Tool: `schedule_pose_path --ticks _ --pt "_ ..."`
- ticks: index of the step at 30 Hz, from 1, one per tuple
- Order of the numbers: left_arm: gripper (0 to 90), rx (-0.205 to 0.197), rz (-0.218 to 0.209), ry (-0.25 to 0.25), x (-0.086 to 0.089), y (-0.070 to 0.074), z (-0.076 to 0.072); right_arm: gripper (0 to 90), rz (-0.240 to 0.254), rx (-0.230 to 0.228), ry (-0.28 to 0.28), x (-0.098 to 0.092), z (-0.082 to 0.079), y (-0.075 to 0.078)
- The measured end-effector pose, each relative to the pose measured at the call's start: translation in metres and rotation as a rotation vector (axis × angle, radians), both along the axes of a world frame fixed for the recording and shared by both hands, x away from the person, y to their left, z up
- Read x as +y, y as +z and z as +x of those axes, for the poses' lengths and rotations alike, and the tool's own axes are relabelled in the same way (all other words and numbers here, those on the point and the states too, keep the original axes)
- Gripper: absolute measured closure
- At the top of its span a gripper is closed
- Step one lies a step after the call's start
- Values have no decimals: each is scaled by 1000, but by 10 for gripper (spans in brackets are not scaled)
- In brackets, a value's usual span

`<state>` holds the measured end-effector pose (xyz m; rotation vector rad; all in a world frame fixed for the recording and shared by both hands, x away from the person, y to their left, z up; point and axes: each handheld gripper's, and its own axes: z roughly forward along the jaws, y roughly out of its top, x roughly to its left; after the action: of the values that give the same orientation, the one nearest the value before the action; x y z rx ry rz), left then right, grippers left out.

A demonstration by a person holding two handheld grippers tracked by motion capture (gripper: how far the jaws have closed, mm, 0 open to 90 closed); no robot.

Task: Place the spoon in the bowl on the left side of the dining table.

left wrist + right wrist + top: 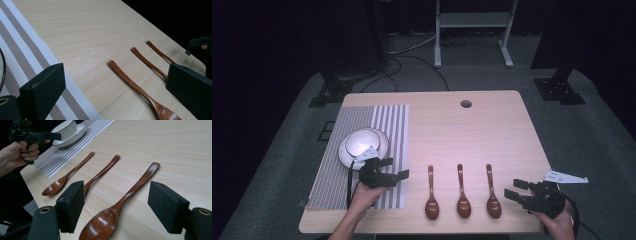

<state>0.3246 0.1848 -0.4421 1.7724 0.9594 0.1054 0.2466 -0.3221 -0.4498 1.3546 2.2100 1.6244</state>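
White porcelain, a bowl [360, 141] is sitting on its saucer [344, 155] on the striped placemat [387, 125], its inside hidden from view. The left gripper [393, 169] is hovering over the mat just beside the bowl, jaws spread wide and gripping nothing. The right gripper [514, 189] is hanging at the table's right edge, jaws also wide and empty, pointing at the nearest of three brown wooden spoons [491, 192] lying side by side on the pale wooden table [472, 130]. Dark carpet is surrounding it.
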Motion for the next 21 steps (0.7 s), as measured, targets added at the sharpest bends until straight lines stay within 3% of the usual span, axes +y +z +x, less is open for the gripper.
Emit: schedule_pose_path --ticks 12,21 --pt "16 0 -4 17 4 0 1 276 7 22 48 10 8 0" --pt "16 4 -9 29 6 -1 1 269 9 47 126 31 17 3"
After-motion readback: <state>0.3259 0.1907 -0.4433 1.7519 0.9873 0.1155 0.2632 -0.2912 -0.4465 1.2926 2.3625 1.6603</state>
